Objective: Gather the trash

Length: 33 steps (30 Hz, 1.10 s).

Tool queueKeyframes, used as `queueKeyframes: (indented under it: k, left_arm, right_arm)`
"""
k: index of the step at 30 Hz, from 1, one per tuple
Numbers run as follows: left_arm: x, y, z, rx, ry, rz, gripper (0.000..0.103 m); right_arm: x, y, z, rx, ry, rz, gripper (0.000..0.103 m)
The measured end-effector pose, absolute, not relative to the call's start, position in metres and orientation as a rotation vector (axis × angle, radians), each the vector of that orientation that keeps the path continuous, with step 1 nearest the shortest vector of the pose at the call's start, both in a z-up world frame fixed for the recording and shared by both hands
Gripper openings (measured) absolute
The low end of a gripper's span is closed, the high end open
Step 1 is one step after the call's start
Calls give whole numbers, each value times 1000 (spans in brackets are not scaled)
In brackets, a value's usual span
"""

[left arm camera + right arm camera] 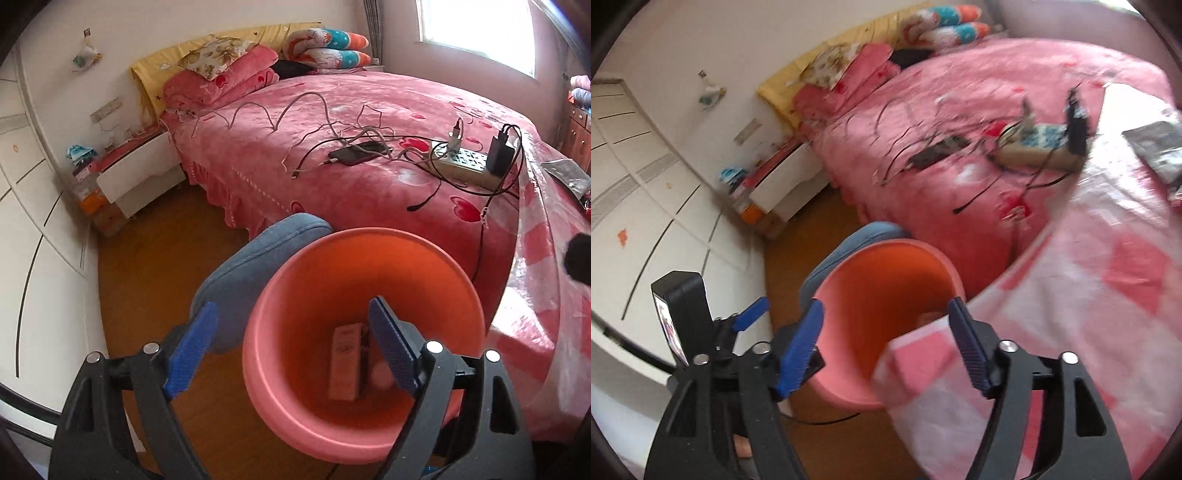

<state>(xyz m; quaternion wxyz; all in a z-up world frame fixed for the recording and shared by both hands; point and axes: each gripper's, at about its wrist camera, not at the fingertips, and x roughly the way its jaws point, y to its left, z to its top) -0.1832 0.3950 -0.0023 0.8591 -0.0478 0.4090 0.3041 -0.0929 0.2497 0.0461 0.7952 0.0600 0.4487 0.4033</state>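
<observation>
Trash (346,361), a small carton, lies at the bottom of the pink bin (266,332) beside the bed (369,110), so both grippers (291,347) (884,343) hover over its mouth, jaws wide and empty.

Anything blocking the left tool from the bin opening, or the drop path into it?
Nothing visible. The left tool hangs open right over the pink bin, one finger already across its mouth. The mouth has no lid, and a small carton lies at the bottom. The blue cushion sits beside the bin, off the path.
</observation>
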Motion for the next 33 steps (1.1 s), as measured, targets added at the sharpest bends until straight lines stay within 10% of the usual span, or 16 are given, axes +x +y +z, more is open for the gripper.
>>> queueKeyframes:
  k: [33]
  left_arm:
    - [-136, 192, 66, 132, 767, 292, 86]
  right_arm:
    - [-126, 29, 69, 285, 711, 360, 89]
